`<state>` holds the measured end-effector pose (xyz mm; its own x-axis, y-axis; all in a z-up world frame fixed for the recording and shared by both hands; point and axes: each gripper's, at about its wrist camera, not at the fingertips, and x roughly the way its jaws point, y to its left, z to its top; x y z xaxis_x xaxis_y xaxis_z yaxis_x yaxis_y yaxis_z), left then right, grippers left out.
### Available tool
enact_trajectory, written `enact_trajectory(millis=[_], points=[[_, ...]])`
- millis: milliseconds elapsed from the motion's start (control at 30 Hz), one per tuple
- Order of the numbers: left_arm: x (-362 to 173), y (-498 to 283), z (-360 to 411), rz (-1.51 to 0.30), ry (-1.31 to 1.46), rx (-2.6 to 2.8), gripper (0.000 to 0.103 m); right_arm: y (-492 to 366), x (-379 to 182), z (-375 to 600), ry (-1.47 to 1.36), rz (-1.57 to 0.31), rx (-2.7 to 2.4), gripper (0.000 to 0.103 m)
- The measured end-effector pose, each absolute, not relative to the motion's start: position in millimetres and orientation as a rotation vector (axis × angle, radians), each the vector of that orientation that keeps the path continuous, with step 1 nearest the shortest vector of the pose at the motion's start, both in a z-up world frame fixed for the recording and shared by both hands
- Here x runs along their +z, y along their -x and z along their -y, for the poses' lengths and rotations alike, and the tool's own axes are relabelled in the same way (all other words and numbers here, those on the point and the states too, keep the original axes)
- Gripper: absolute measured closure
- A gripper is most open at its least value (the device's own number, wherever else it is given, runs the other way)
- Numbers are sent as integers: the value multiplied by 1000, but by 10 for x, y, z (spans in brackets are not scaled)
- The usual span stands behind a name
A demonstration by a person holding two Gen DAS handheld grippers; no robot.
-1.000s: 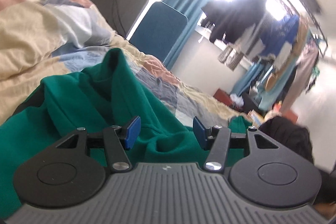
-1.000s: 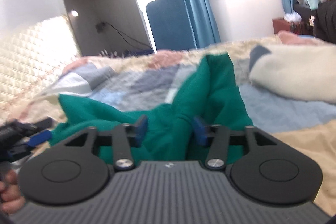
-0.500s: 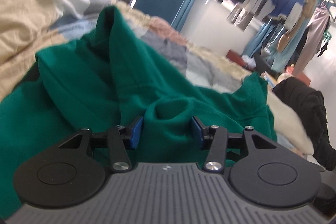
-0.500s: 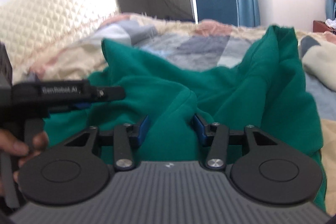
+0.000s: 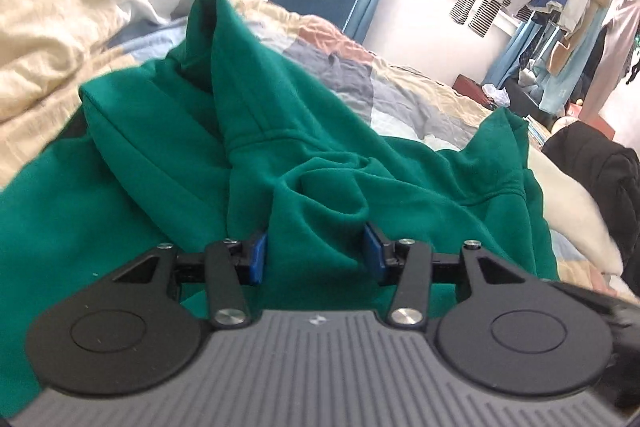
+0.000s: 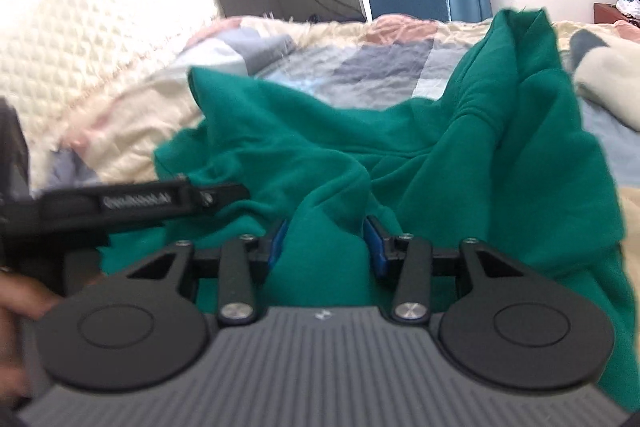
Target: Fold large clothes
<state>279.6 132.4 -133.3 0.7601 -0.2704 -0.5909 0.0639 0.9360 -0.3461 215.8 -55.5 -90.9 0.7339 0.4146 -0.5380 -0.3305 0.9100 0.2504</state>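
Spread ahead of both tongs on the patchwork quilt [image 5: 404, 95], a rumpled green sweatshirt [image 5: 168, 163], sleeves standing up in peaks at the far side. Nearer in, a thick bunched fold of that cloth filling the gap of the left gripper [image 5: 316, 259], pads pressed to either flank of it after closing in; likewise a similar ridge pinched in the right gripper [image 6: 326, 245], which sits just right of the left tool. Probably hem or body fabric in each bite, though too crumpled to tell which layer. Best done by keeping both clamps firm, drawing apart to flatten the cloth, then carrying level and together toward the peaks.
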Motion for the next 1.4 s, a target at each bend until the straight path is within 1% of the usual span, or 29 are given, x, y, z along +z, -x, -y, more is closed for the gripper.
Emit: enact_trajectory(millis=[167, 567, 667, 733, 867, 933, 967, 1000, 1067, 1167, 1200, 1233, 1400], points=[[-1204, -2503, -1350, -655, 317, -165, 50, -1827, -713, 706, -167, -616, 411, 58], [-893, -1750, -1499, -595, 318, -182, 50, -1051, -483, 877, -194, -627, 368, 58], [-845, -1580, -1568, -602, 313, -163, 50, -859, -418, 977, -203, -639, 343, 58], [-785, -1498, -1714, -607, 325, -136, 50, -749, -376, 1075, -222, -654, 323, 57], [-540, -1342, -2291, -531, 453, 17, 50, -555, -360, 1373, -305, -683, 260, 57], [-451, -1297, -2571, -546, 492, 13, 50, -485, -400, 1505, -328, -711, 220, 57], [-414, -1274, -2704, -564, 496, 21, 50, -465, -428, 1572, -342, -727, 200, 56], [-385, -1254, -2837, -585, 503, 38, 50, -454, -465, 1637, -364, -744, 176, 47], [-369, -1200, -3055, -644, 505, 42, 45, -437, -554, 1760, -433, -773, 145, 34], [-441, -1112, -3307, -738, 485, 40, 42, -462, -719, 1866, -520, -845, 105, 30], [-493, -1078, -3368, -778, 471, 41, 42, -476, -766, 1884, -535, -864, 84, 25], [-552, -1054, -3421, -810, 458, 47, 42, -477, -795, 1908, -547, -874, 63, 23], [-958, -1000, -3655, -934, 514, 30, 42, -470, -864, 2057, -577, -881, -76, 20]])
